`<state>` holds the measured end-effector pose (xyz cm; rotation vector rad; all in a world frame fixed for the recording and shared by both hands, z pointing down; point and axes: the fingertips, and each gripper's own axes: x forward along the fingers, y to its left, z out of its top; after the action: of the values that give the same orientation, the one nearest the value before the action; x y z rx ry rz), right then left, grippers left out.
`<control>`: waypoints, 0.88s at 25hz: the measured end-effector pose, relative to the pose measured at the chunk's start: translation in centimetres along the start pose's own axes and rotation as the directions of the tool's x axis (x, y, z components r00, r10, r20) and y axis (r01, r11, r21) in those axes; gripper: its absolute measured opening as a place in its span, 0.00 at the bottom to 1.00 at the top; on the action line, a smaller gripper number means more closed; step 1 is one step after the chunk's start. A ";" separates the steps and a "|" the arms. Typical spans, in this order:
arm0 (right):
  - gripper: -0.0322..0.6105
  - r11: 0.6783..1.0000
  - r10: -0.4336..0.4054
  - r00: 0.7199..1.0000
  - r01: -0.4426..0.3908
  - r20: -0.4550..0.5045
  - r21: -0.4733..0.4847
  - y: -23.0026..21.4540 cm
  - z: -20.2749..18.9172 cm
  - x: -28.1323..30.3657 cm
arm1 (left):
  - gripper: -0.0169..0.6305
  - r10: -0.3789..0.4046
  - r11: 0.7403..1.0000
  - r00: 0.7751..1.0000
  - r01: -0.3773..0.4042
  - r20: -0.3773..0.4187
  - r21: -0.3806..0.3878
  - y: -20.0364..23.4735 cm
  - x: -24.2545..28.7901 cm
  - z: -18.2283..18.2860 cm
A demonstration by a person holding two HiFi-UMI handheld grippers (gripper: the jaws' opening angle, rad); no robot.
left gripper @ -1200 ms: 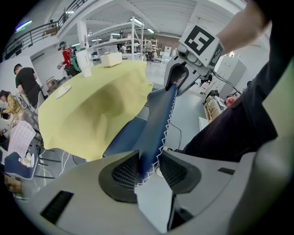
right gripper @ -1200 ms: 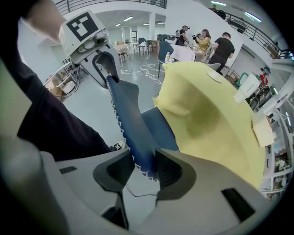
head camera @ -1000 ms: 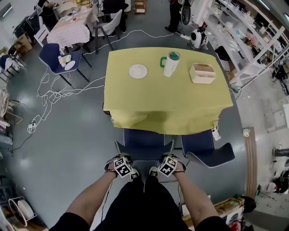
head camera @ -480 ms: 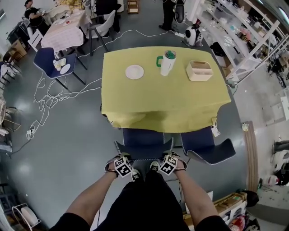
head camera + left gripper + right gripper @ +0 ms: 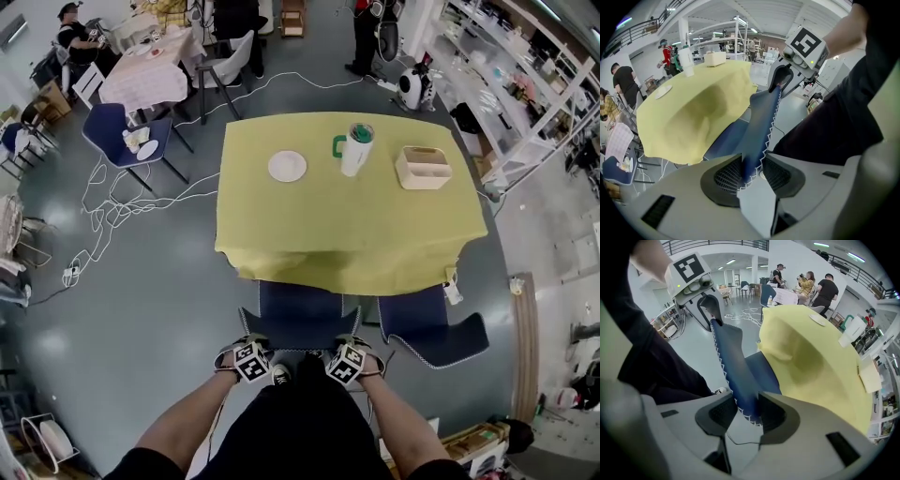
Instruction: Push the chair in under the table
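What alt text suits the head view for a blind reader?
Seen from above, a person's left gripper and right gripper clamp the backrest of a blue chair partly under a yellow-clothed table holding a plate, mug and wooden box.

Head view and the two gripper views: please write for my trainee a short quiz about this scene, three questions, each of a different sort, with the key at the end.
1. True or false: the white plate lies on the yellow tablecloth.
2. Choose one: what do the left gripper and the right gripper both clamp?
A. the edge of the yellow tablecloth
B. the backrest of the blue chair
C. the white plate
3. Short answer: which thing stands between the white plate and the beige organizer box?

Key: 1 true; 2 B; 3 the white tumbler with a green handle.
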<state>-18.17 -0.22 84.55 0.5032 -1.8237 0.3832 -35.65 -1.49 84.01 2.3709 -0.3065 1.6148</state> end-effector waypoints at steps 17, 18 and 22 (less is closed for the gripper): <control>0.27 1.000 0.020 1.000 -0.019 0.014 -0.012 -4.7 1.0 0.2 | 0.25 0.046 0.996 0.998 -0.049 -0.036 -0.072 3.6 0.7 2.8; 0.27 1.000 0.018 1.000 -0.018 0.014 -0.012 -5.1 1.1 0.3 | 0.25 0.042 0.997 0.999 -0.044 -0.035 -0.070 3.9 0.7 3.0; 0.27 1.000 0.010 1.000 -0.010 0.013 -0.016 -6.5 1.9 0.4 | 0.25 0.040 0.997 0.999 -0.041 -0.032 -0.062 5.4 0.6 3.4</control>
<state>-16.50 -6.80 84.45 0.4869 -1.8411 0.3725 -34.09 -7.74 83.87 2.3055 -0.3958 1.6330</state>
